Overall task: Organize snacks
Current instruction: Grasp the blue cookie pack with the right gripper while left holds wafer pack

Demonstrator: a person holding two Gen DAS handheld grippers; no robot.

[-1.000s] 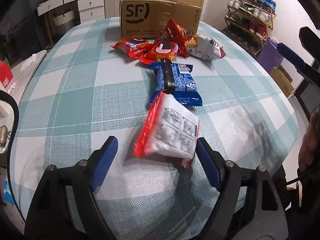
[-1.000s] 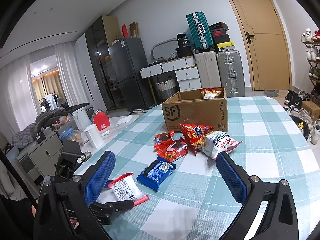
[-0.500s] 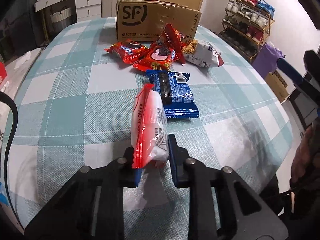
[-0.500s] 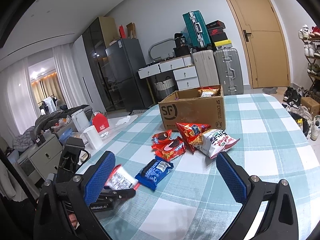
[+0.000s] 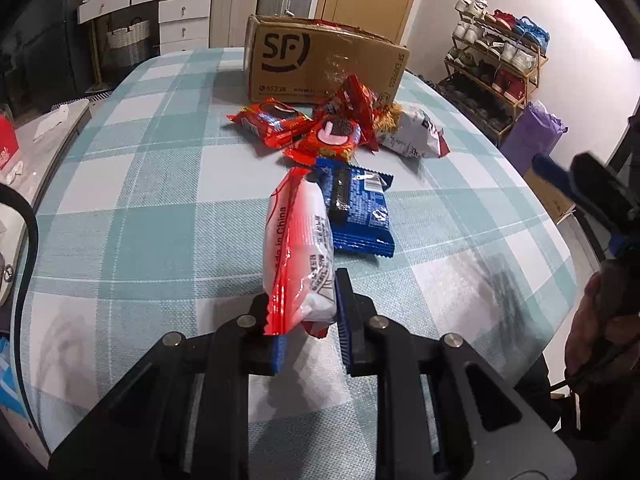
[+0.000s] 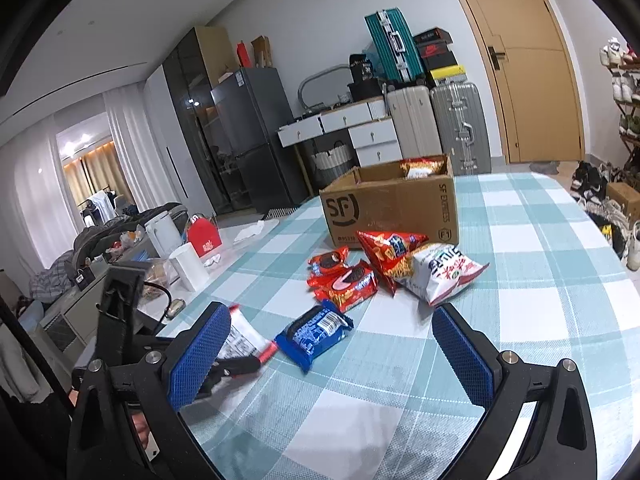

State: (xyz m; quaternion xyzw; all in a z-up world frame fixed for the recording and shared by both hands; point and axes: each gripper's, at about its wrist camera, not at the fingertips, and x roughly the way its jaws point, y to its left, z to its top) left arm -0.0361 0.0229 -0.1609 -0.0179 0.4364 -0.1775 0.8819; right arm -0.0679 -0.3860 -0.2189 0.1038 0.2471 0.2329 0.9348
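Note:
My left gripper (image 5: 310, 316) is shut on a white and red snack packet (image 5: 298, 248) and holds it on edge above the checked table (image 5: 140, 200); the packet also shows in the right wrist view (image 6: 242, 338). A blue cookie pack (image 5: 356, 212) lies just beyond it. Two red cookie packs (image 5: 304, 130), a red chip bag (image 6: 390, 254) and a white chip bag (image 6: 444, 270) lie in front of the open SF cardboard box (image 6: 388, 206), which holds one snack bag. My right gripper (image 6: 328, 354) is open and empty over the table's near edge.
A side counter (image 6: 160, 280) on the left carries a kettle, a white cup and a red box. Suitcases, drawers and a door stand behind the table. A shoe rack (image 5: 496, 64) stands to the right.
My left gripper has closed on the white and red packet, turned it on edge and lifted it off the table. The right gripper has stayed open with little movement.

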